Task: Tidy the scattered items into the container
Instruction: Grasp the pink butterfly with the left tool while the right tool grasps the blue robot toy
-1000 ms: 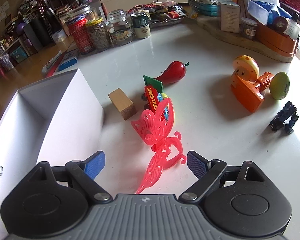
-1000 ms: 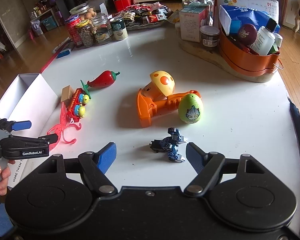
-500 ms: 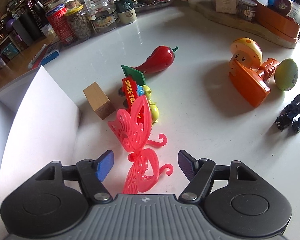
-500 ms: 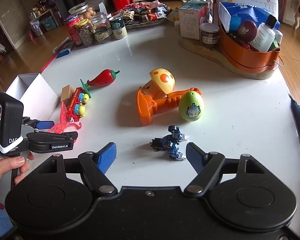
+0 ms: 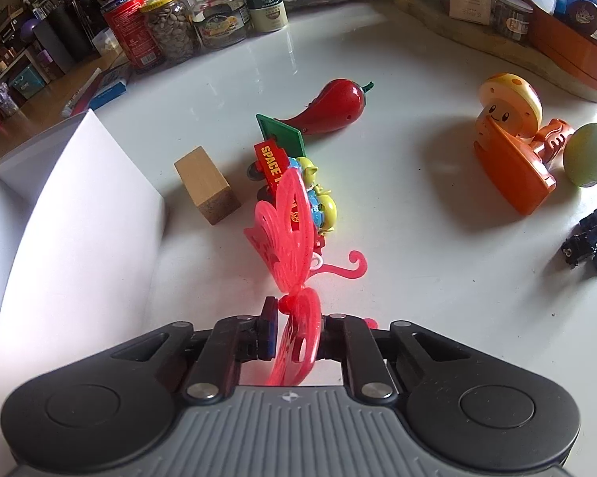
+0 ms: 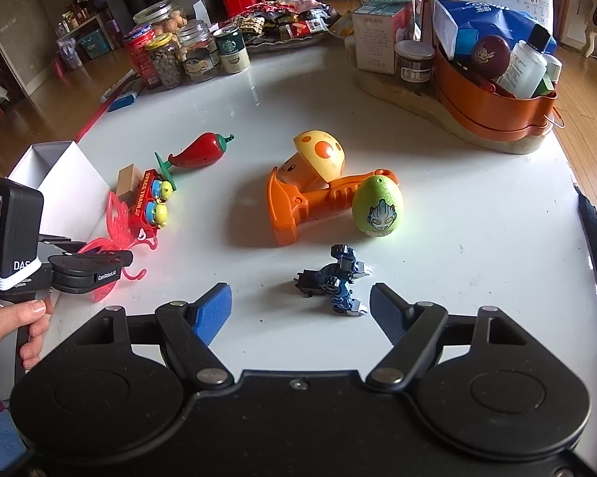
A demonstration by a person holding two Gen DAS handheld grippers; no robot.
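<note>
My left gripper (image 5: 296, 326) has its jaws closing tight on the pink plastic butterfly (image 5: 286, 230), pads pressing both sides of its lower wing. The butterfly stands on edge on the white table and leans against a red toy train (image 5: 274, 163). The white box (image 5: 79, 206) stands open just left of it. My right gripper (image 6: 300, 310) hangs open over the table's near side, with a small blue robot toy (image 6: 338, 278) lying just beyond its fingertips, untouched. In the right wrist view a hand holds the left gripper (image 6: 119, 256) beside the box (image 6: 59, 175).
A wooden block (image 5: 207, 185), a red chili toy (image 5: 334, 109), an orange mushroom toy (image 5: 509, 147) and a green egg (image 5: 586, 155) lie scattered. Jars (image 5: 171, 35) line the far edge. An orange basket (image 6: 493, 107) of bottles stands at the far right.
My left gripper moved forward and down over the butterfly, and its jaws went from wide open to shut on the lower wing. The right gripper stayed still.
</note>
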